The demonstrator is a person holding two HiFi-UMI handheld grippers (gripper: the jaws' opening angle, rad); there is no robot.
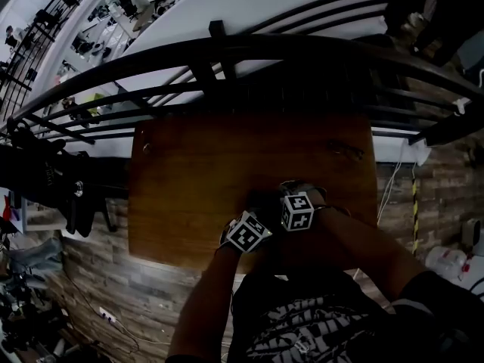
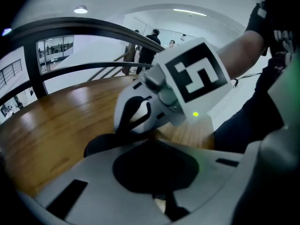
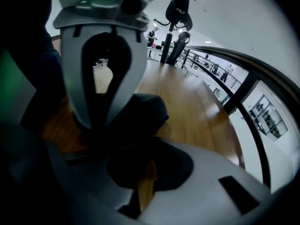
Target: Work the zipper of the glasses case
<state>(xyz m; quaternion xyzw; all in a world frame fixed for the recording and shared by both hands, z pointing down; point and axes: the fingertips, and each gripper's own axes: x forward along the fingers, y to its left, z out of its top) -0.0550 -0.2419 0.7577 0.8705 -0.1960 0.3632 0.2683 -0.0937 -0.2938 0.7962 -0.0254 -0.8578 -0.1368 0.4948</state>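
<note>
I read left gripper [image 2: 150, 144] jaws fully closed, right gripper [image 3: 155, 141] likewise. Glasses case [image 2: 99, 145] sits just ahead of both tips, between them, on table [image 1: 197, 165]. I can't tell if anything is pinched.

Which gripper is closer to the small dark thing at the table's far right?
Right. Head view: the right gripper is down-left of the small dark thing; the left gripper lies further down-left.
</note>
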